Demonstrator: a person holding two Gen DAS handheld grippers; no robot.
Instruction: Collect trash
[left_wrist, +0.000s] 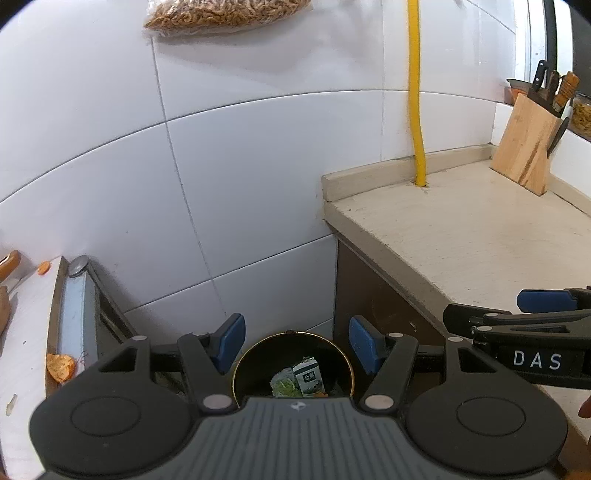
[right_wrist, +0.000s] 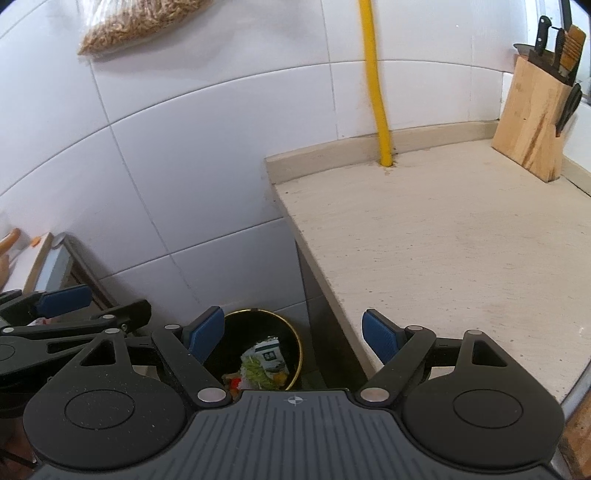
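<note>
Both the left gripper (left_wrist: 297, 345) and right gripper (right_wrist: 293, 334) hover with jaws spread and empty above the floor bin (left_wrist: 293, 363), where collected trash (right_wrist: 264, 363), apparently light crushable wrappers, lies, best pinched at a stiff carton edge.

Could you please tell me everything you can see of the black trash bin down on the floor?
The trash bin is round, black inside, with a thin gold-coloured rim, and looks like metal or plastic. It stands upright and lidless on the floor, in the gap between the tiled wall and the counter's dark side. Inside lie a small printed carton, green vegetable scraps and some orange bits. Both views look down into it between open fingers; neither gripper touches it. Its lower outside is hidden.
</note>
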